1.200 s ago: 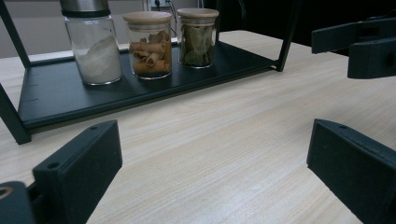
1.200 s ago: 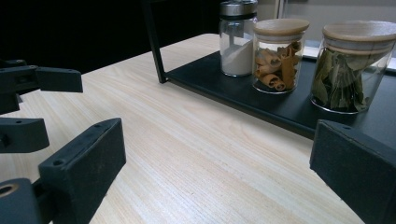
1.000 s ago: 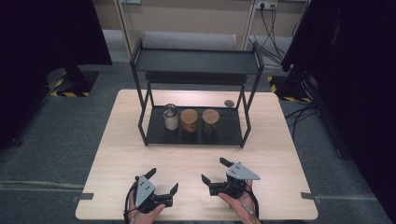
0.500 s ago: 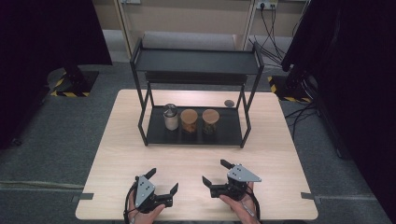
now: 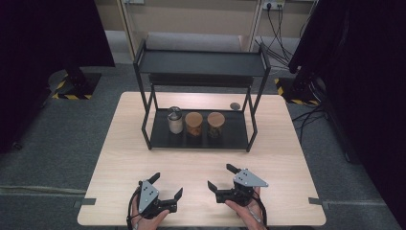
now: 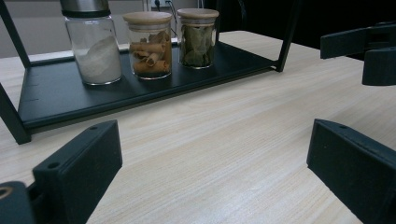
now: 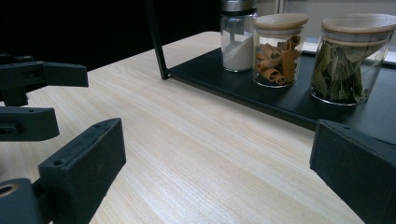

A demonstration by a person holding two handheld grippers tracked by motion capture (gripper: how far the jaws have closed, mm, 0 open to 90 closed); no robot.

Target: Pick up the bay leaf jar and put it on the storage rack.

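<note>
A black two-tier rack stands at the back of the wooden table. Its lower shelf carries three jars in a row: a metal-lidded jar of white powder, a wooden-lidded jar of cinnamon sticks, and a wooden-lidded jar of bay leaves. My left gripper and right gripper rest near the table's front edge. Both are open and empty, well short of the rack.
A small dark round object lies on the table behind the rack's right side. The rack's upper shelf is bare. Bare wood stretches between the grippers and the rack. Dark curtains and cables surround the table.
</note>
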